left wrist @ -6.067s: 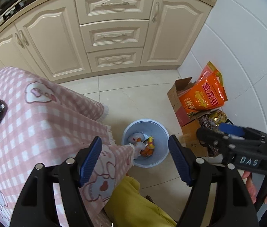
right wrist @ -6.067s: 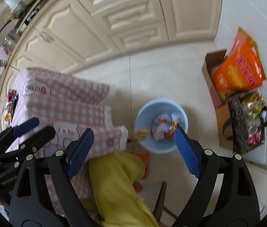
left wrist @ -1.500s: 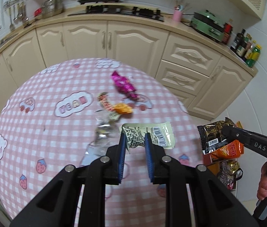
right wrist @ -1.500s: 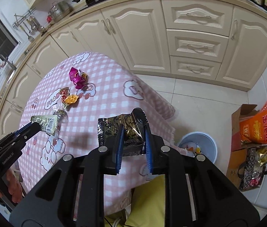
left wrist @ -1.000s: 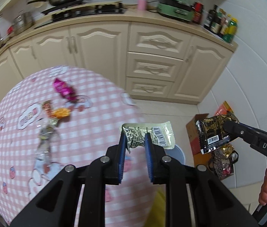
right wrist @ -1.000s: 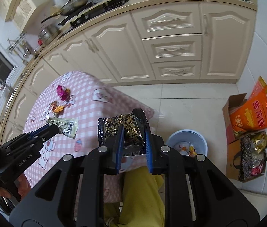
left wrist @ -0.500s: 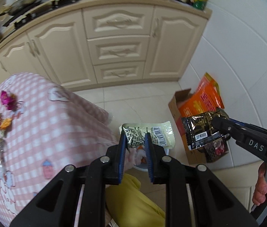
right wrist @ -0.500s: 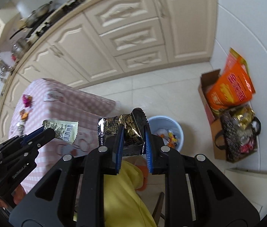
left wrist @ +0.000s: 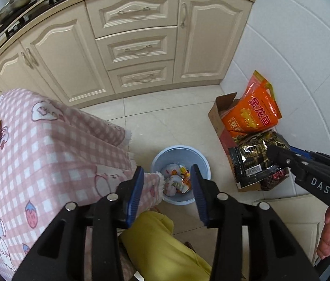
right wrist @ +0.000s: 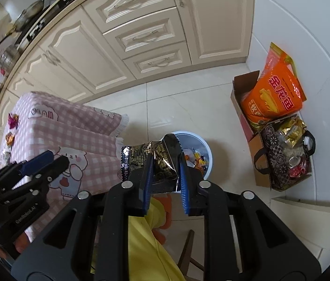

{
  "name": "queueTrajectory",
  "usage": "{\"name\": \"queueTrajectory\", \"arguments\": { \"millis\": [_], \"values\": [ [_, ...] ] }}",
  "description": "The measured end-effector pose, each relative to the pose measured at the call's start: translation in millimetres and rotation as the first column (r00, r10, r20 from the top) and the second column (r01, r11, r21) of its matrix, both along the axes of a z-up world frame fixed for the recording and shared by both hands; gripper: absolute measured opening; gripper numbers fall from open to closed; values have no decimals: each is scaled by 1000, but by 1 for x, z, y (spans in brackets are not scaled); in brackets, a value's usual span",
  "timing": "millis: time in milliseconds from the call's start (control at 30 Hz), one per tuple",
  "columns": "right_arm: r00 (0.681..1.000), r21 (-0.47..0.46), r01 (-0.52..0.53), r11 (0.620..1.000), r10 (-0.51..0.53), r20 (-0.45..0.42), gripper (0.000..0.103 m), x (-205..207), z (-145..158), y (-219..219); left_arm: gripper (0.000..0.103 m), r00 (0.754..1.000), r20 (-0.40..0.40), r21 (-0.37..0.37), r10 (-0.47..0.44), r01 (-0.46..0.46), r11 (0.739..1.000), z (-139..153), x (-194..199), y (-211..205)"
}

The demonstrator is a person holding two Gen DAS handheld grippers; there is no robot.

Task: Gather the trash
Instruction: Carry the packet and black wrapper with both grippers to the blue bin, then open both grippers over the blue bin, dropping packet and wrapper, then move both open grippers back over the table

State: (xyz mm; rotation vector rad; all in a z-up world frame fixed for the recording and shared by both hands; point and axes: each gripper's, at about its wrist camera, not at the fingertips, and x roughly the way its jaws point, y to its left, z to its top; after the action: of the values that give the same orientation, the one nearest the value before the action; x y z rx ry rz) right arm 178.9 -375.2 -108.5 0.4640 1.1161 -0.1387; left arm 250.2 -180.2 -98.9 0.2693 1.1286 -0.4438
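Black-and-gold wrapper (right wrist: 157,161) sits low centre, between the opening jaws of your right hand-held gripper (right wrist: 165,175); your left hand-held gripper (left wrist: 167,182), empty, opens above the blue bin (left wrist: 202,161).

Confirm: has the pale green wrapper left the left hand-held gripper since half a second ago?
Yes. The left hand-held gripper is opening with nothing between its pads, directly above the blue bin; the wrapper has gone.

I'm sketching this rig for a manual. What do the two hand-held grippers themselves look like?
Both are matte black plastic frames with cut-out openings and silver bolts at the pivots. Each finger carries a blue ribbed pad. The left hand-held gripper shows pale lettering along its side in the right wrist view; the right hand-held gripper reads "DAS" in the left wrist view. No cables show.
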Motion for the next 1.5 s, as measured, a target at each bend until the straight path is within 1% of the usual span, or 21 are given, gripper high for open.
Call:
{"name": "queueTrajectory", "arguments": {
  "millis": [33, 67, 100, 133, 167, 233, 300, 367, 533, 833, 1033, 1200, 1300, 1433, 1500],
  "values": [
    [1000, 3, -4, 1000, 4, -4, 50, 1, 0, 1, 42, 1000, 1, 1, 6, -6, 1000, 0, 2, 2],
    [1000, 14, -6, 1000, 6, -11, 81, 4, -1, 1, 42, 1000, 5, 3, 16, -16, 1000, 1, 2, 6],
    [1000, 18, 6, 1000, -6, -11, 82, 5, 0, 2, 43, 1000, 8, 4, 23, -23, 1000, 2, 2, 8],
    [1000, 15, 10, 1000, -10, 9, 82, 4, 3, 3, 43, 999, 13, 3, 30, -30, 1000, 4, 1, 12],
    [1000, -9, 2, 1000, -2, 23, 82, 5, 6, 6, 44, 999, 15, 2, 33, -33, 999, 5, 3, 15],
    [1000, -29, -9, 1000, 10, 23, 82, 7, 10, 11, 45, 999, 22, -5, 43, -43, 999, 9, 2, 23],
    [1000, -17, -19, 1000, 19, 22, 82, 9, 11, 15, 46, 998, 29, -11, 51, -51, 999, 12, 2, 29],
    [999, -24, -29, 999, 30, 22, 82, 11, 14, 21, 48, 998, 36, -18, 59, -59, 998, 15, 2, 35],
    [997, -36, -70, 997, 71, 29, 82, 14, 22, 42, 52, 995, 52, -38, 87, -85, 996, 24, 1, 54],
    [985, -83, -156, 984, 161, 56, 82, 25, 46, 88, 58, 982, 88, -87, 169, -162, 983, 46, -3, 105],
    [969, -97, -232, 968, 239, 65, 82, 36, 57, 127, 62, 959, 105, -113, 265, -253, 961, 59, 0, 157],
    [950, -104, -297, 949, 305, 68, 82, 47, 63, 164, 62, 930, 102, -131, 354, -340, 931, 65, 3, 207],
    [938, -103, -331, 938, 339, 69, 82, 55, 65, 185, 62, 908, 99, -135, 407, -393, 910, 65, 5, 237],
    [921, -101, -376, 921, 383, 69, 82, 66, 69, 213, 62, 879, 89, -131, 469, -456, 880, 62, 11, 271],
    [914, -94, -395, 914, 401, 65, 82, 71, 69, 225, 63, 869, 82, -129, 487, -475, 870, 59, 16, 283]
  ]
}}
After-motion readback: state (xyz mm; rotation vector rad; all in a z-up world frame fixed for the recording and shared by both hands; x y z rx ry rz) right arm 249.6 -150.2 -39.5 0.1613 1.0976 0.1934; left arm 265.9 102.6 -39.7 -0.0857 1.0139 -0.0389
